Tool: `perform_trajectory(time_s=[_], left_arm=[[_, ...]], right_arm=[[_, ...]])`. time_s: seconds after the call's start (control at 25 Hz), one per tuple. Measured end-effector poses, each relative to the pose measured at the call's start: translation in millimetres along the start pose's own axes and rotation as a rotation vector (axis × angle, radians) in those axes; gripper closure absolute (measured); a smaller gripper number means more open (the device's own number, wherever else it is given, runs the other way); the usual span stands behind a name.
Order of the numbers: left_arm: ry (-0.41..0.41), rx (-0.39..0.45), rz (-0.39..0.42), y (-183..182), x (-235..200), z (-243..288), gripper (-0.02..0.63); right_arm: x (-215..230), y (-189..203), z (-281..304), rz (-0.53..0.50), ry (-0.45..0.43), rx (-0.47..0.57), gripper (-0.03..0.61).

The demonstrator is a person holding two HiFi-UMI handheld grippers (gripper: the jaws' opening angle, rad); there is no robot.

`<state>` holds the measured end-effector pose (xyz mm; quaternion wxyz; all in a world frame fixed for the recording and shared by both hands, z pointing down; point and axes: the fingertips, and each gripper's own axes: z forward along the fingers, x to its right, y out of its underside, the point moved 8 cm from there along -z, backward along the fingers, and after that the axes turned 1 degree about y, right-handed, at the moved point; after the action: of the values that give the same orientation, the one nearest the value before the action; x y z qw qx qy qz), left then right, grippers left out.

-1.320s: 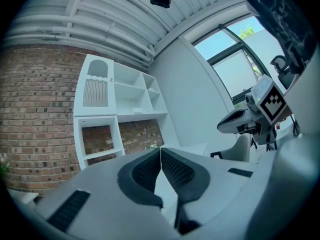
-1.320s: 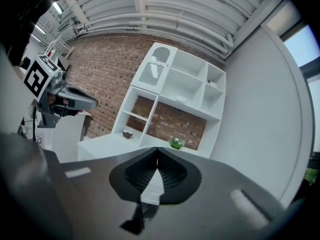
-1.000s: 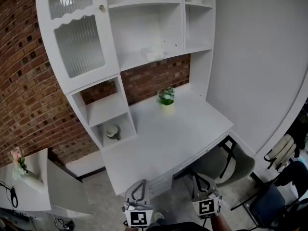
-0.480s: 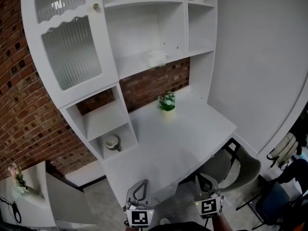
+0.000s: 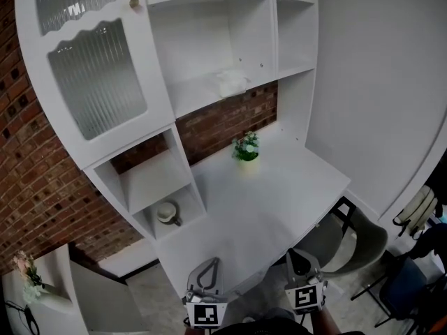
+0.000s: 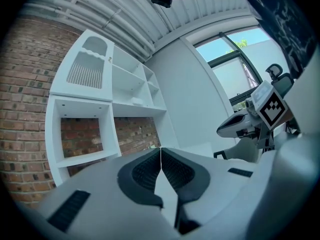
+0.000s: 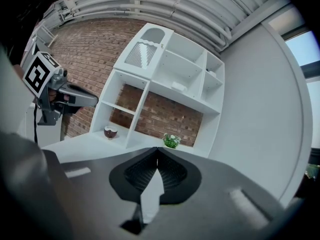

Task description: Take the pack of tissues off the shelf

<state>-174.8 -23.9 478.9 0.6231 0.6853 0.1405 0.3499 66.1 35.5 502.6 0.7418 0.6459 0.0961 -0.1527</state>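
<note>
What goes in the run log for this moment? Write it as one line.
left gripper: shut, empty | right gripper: shut, empty | pack of tissues: on shelf, untouched

I made out the pack of tissues [image 5: 230, 82] only as a pale smudge; left gripper [image 5: 211, 262] and right gripper [image 5: 292, 254] were clipped at six o'clock.
</note>
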Motion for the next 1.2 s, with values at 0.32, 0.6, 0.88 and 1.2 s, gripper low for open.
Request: perform_trajectory(time_s=[0.32,0.6,0.88,1.2], left_arm=[[-0.015,0.033,-0.058,1,-11,10,0.602],[-0.046,0.008,-0.027,1,-14,34,0.603],[-0.087,0.005,-0.057,-2,-19,70,0.603],[-0.116,-0.011,-0.056,-6,-24,111,0.603]], right_arm=[[7,-3,16,-0.012,-0.014,0.018,0.574],[36,-4,43,0.0,-0.027,0.03,0.574],[61,-2,83,-0.013,-0.078,0.035,0.574],[84,-4,126,-0.009,-0.122,0.066,0.574]])
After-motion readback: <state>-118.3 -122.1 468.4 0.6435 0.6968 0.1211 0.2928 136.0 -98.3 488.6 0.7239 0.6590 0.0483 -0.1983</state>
